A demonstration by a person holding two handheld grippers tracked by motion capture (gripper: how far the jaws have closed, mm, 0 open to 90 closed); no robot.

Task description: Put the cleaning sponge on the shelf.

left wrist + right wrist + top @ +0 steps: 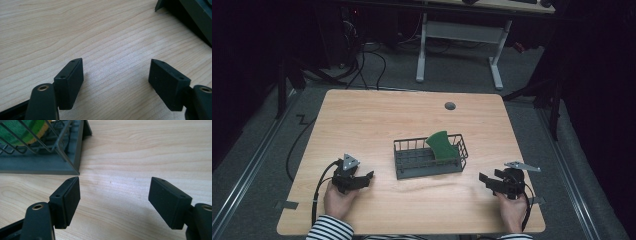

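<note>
Left gripper [368, 177] sits low over the table [377, 115] near the front-left, held in the person's left hand [338, 200]; striped sleeve [329, 230] at the table edge. Jaws stand wide apart, nothing between them, bare wood under the gap in the left gripper view [116, 75]. Its tips point right, toward the rack, near it but apart from it. A dark corner of the rack [190, 17] sits at the top right of that view.

Centre: wire rack [412, 167] rests flat on the table. A green board [443, 145] stands tilted inside its right half, top edge above the wires. In the right gripper view the rack's corner [72, 152] lies upper left, with the board [27, 130] behind the wires; a yellowish edge shows on it.

Small grey grommet [450, 106] in the tabletop, well behind the rack.

Right gripper [484, 180] at the front-right, held in the right hand [512, 210], tips pointing left at the rack, close but not touching. Jaws wide, empty [115, 195].
</note>
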